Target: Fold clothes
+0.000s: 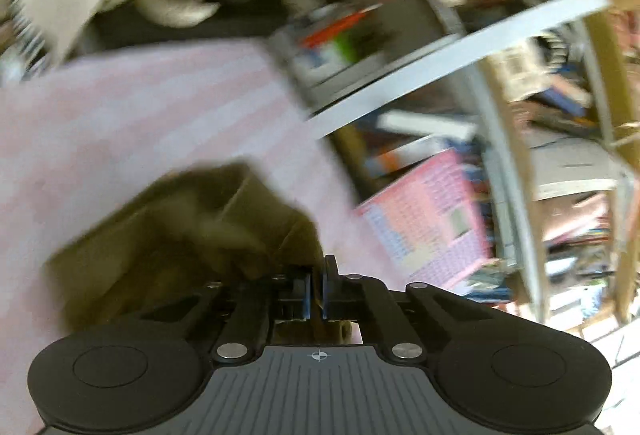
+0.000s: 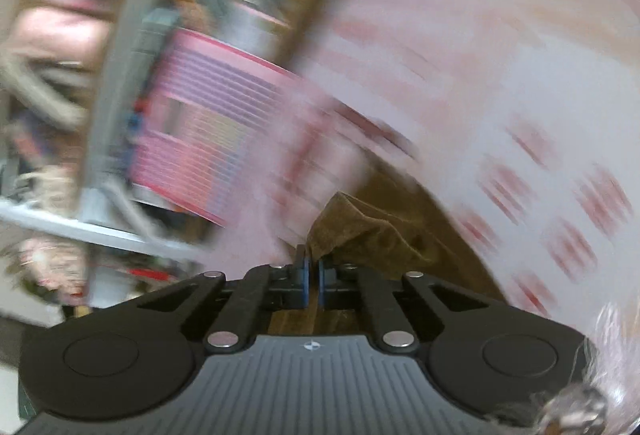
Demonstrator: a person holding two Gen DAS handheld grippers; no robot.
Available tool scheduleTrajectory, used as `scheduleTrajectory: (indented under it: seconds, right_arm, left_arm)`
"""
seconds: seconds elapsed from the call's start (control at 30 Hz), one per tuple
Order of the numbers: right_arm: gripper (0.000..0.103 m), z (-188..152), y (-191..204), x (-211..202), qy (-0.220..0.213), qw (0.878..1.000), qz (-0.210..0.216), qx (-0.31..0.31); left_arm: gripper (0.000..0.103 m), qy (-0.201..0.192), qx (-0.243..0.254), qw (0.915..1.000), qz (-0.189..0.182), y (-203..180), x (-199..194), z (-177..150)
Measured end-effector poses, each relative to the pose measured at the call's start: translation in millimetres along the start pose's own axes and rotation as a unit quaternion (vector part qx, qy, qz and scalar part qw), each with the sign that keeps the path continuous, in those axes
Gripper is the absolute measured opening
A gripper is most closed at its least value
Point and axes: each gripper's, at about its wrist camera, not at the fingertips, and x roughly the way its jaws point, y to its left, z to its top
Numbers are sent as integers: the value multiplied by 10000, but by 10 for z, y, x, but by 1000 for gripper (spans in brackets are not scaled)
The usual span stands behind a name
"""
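An olive-brown garment (image 1: 192, 231) hangs bunched over a pink striped bedsheet (image 1: 132, 115). My left gripper (image 1: 318, 275) is shut on an edge of the garment, which spreads up and to the left of its fingertips. In the right wrist view my right gripper (image 2: 312, 267) is shut on another bunched edge of the same olive-brown garment (image 2: 368, 231), which rises just right of its fingertips. Both views are blurred by motion.
A white shelf unit (image 1: 460, 47) crammed with books and boxes stands to the right of the bed. A pink box (image 1: 432, 223) leans against it and also shows in the right wrist view (image 2: 204, 127). A pink sheet with red patches (image 2: 540, 139) fills the right wrist view's right side.
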Motion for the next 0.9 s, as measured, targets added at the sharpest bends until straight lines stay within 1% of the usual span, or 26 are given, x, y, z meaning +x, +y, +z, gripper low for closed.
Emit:
scheduleTrajectory:
  seconds: [0.07, 0.13, 0.17, 0.23, 0.3, 0.33, 0.4, 0.43, 0.47, 0.5, 0.53, 0.57, 0.63, 0.73, 0.8, 0.87, 0.9]
  right_arm:
    - [4, 163, 319, -52, -245, 9981, 365, -438]
    - [4, 280, 590, -166, -455, 9932, 694, -817]
    - [4, 224, 559, -282, -432, 9935, 663, -813]
    - [4, 19, 307, -425, -221, 9976, 304, -582]
    - [4, -186, 55, -567, -10, 9994, -56, -350]
    - [4, -308, -114, -592, 161, 9992, -336, -166]
    - [4, -543, -492, -499, 565, 9928, -1033, 217]
    - [4, -624, -648, -433, 709, 9884, -1293, 367]
    - [4, -677, -764, -372, 807, 9845, -1473, 503]
    - [4, -703, -838, -318, 852, 9820, -1579, 593]
    - [4, -684, -836, -283, 819, 9825, -1567, 588]
    - [4, -625, -761, -265, 737, 9854, -1459, 480]
    - [4, -445, -486, -247, 486, 9927, -1100, 103]
    - [4, -180, 92, -398, -37, 9978, -388, -536]
    - [4, -74, 411, -621, -380, 9947, 19, -952]
    - [4, -66, 456, -810, -540, 9931, 101, -1039]
    - [4, -94, 408, -872, -537, 9937, 41, -986]
  left_arm:
    - [3, -120, 100, 9994, -324, -153, -51, 80]
    - [3, -191, 242, 9981, -538, -195, -192, 91]
    - [3, -181, 213, 9980, -560, -141, -266, 67]
    - [3, -86, 8, 9992, -397, 103, -361, -12]
    - [3, 157, -237, 9996, -19, 436, -367, -165]
    - [3, 283, -351, 9988, 170, 575, -349, -236]
    - [3, 484, -513, 9962, 503, 806, -294, -357]
    - [3, 560, -563, 9947, 649, 897, -257, -408]
    - [3, 620, -618, 9931, 780, 958, -212, -438]
    - [3, 632, -652, 9925, 819, 980, -177, -436]
    - [3, 621, -646, 9928, 796, 943, -147, -407]
    - [3, 609, -638, 9931, 770, 904, -117, -376]
    - [3, 576, -443, 9960, 518, 713, -80, -287]
    - [3, 486, -39, 9987, -116, 270, -118, -95]
    - [4, 361, 232, 9977, -516, 47, -256, 2]
    - [4, 406, 192, 9983, -376, 176, -288, -12]
    - [4, 428, 172, 9985, -306, 240, -304, -18]
